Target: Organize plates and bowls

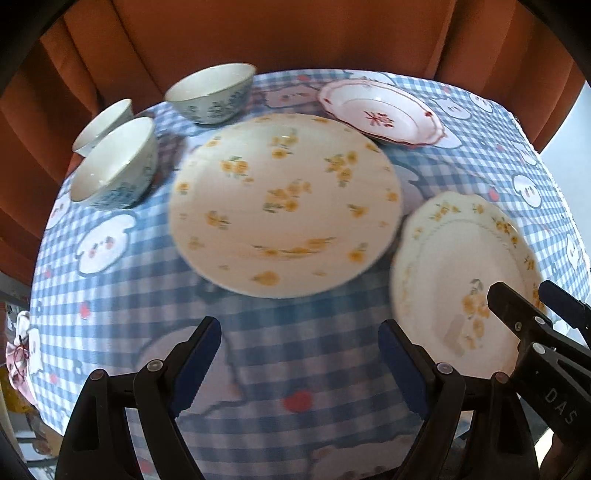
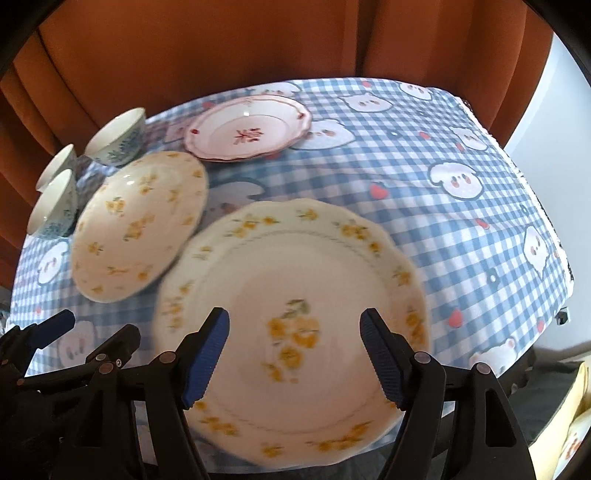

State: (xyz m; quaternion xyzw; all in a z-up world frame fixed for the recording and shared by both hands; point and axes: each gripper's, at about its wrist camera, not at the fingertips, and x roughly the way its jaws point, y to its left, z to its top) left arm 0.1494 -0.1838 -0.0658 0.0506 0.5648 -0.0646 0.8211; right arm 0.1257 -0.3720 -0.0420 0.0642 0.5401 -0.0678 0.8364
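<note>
On a blue checked tablecloth [image 1: 110, 295] lie a round plate with yellow flowers [image 1: 284, 203] [image 2: 140, 225], a scalloped plate with yellow flowers [image 1: 461, 288] [image 2: 291, 325] and a red-patterned plate [image 1: 380, 110] [image 2: 247, 127]. Three blue-and-white bowls stand at the far left: one [image 1: 210, 92] [image 2: 116, 138], a second [image 1: 114, 164] [image 2: 53, 205] and a third [image 1: 103, 125] [image 2: 55, 166] behind it. My left gripper [image 1: 299, 336] hovers open above bare cloth, nearer than the round plate. My right gripper [image 2: 295, 323] [image 1: 532, 295] hangs open over the scalloped plate, holding nothing.
An orange curtain [image 1: 295, 33] hangs close behind the table's far edge. The cloth's right edge [image 2: 554, 236] drops off toward a pale wall. Pink fabric [image 1: 18, 354] lies by the left edge, and something yellow [image 2: 576, 424] sits at the lower right.
</note>
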